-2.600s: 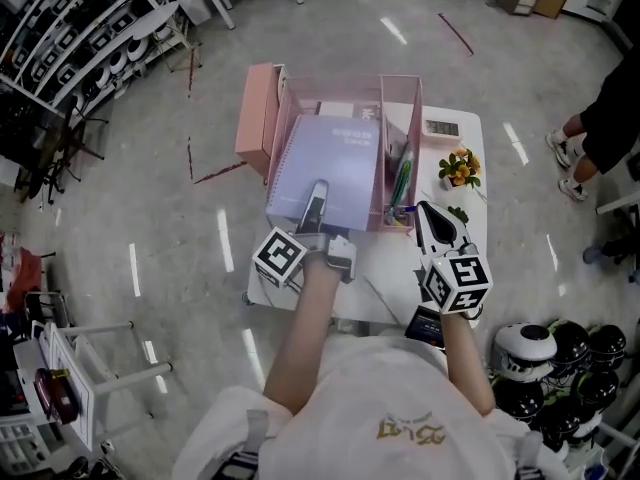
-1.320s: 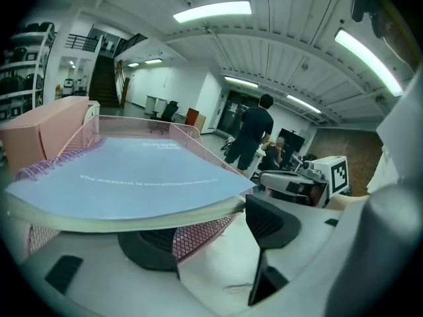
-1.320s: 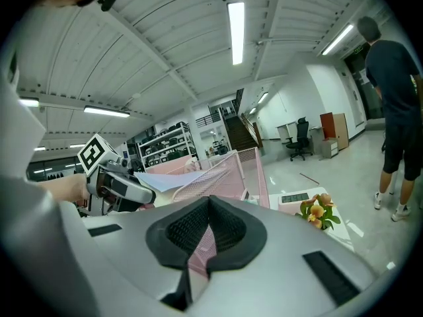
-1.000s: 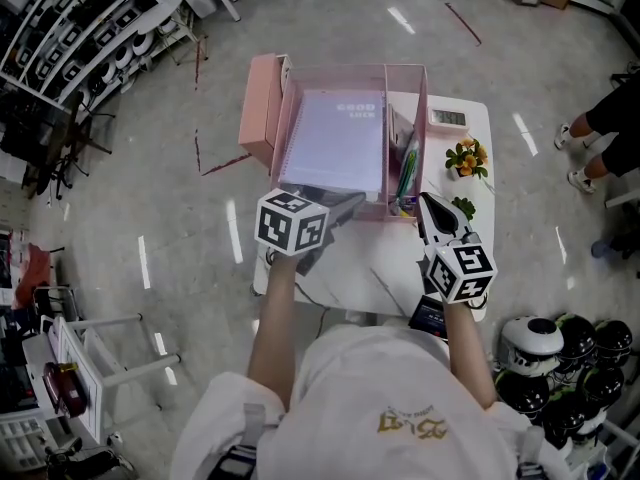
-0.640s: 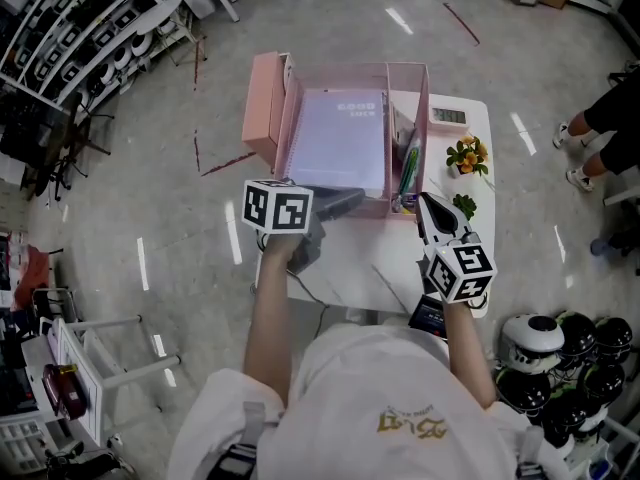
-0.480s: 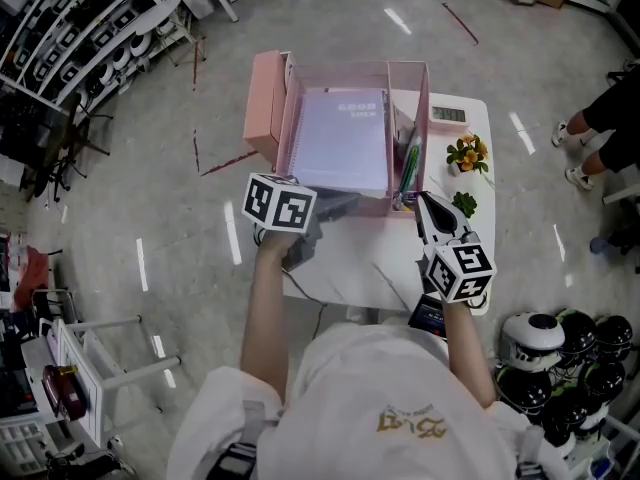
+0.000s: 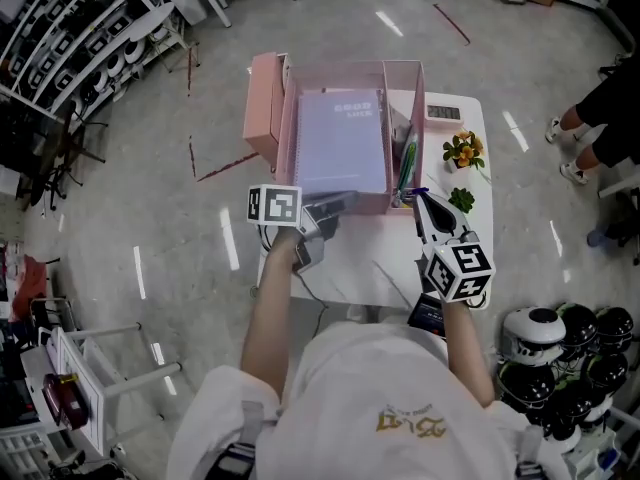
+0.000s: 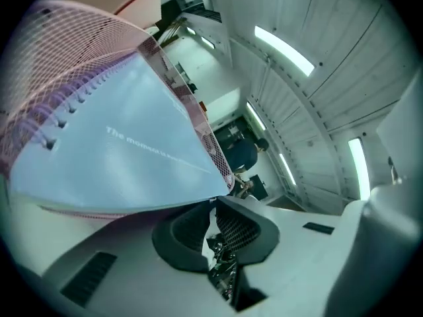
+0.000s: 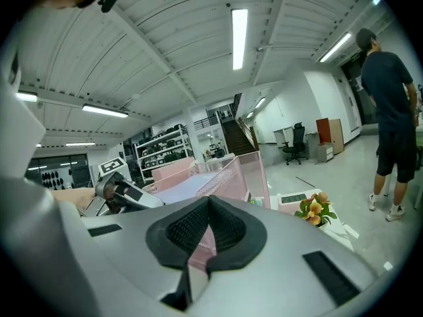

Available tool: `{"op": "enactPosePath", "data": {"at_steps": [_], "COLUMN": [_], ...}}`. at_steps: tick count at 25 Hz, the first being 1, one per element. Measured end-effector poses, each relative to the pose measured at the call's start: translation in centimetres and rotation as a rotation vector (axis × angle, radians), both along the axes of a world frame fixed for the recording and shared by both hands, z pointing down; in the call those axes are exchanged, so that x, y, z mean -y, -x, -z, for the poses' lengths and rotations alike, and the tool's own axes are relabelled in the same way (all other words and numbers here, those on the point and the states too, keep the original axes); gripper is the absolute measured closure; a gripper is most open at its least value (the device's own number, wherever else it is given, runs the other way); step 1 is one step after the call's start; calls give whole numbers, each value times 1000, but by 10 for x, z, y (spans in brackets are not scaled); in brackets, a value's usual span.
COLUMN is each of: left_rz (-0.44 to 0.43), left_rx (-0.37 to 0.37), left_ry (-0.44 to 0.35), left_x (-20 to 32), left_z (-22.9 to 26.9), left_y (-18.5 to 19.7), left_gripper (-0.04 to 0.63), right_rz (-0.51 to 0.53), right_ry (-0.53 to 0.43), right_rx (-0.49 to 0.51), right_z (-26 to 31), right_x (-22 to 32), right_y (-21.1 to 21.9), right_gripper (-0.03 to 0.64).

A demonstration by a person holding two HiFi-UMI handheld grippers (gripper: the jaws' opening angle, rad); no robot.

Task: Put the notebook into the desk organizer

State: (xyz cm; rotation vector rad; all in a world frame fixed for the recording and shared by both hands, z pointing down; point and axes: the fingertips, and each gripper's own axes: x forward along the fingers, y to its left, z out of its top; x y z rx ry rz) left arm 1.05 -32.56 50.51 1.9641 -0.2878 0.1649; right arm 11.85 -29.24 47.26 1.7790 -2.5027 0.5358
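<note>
A lavender spiral notebook (image 7: 340, 143) leans inside the wide left compartment of the pink mesh desk organizer (image 7: 284, 118). My left gripper (image 7: 343, 201) lies just in front of the notebook's near edge, at the organizer's front wall. Its jaws have just been closing and now stand shut with nothing between them. In the left gripper view the notebook cover (image 8: 132, 157) fills the space above the left gripper (image 8: 213, 207). My right gripper (image 7: 420, 201) hovers shut and empty near the organizer's right front corner. In the right gripper view the right gripper (image 9: 208, 200) faces the organizer (image 9: 231, 174).
The white table (image 7: 360, 268) also carries a small flower pot (image 7: 462, 153) and a digital clock (image 7: 441, 113) at the right. Pens (image 7: 405, 163) stand in the organizer's narrow right compartment. A pink box (image 7: 262, 108) adjoins the organizer's left side. Helmets (image 7: 560, 338) lie on the floor; a person (image 7: 610, 98) stands at right.
My left gripper has come off the notebook's near edge, rolled over and shut its jaws. The notebook stays leaning in the organizer. The right gripper has kept still.
</note>
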Motion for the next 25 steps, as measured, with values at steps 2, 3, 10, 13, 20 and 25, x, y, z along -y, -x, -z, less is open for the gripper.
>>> {"op": "enactPosePath", "data": {"at_steps": [2,3,10,13,20,25], "left_rz": [58,95,296,329,380,298], "left_rx": [-49,-96,-313,-396,-218,-32], "left_ry": [31,64,212,216,36,-314], "left_x": [1,1,1,0,-6,-30], "left_z": [-3,-2,-15,-8,-15,-12], "left_y": [1,1,4,3,17,25], "left_gripper": [545,543,544,501,450,562], "right_rz": [-3,-3,-11,-20,-58,-102], "right_ry": [2,3,8,16,22,7], "right_rx": [0,0,-9,-14,-23,-47], "right_z": [-1,-1,-2,-3,-6,-6], "right_x": [-2,-4,-15,-21,-33,-50], "right_y": [2,4,15,18,22,24], "right_gripper": [606,606,606,606,606,606]}}
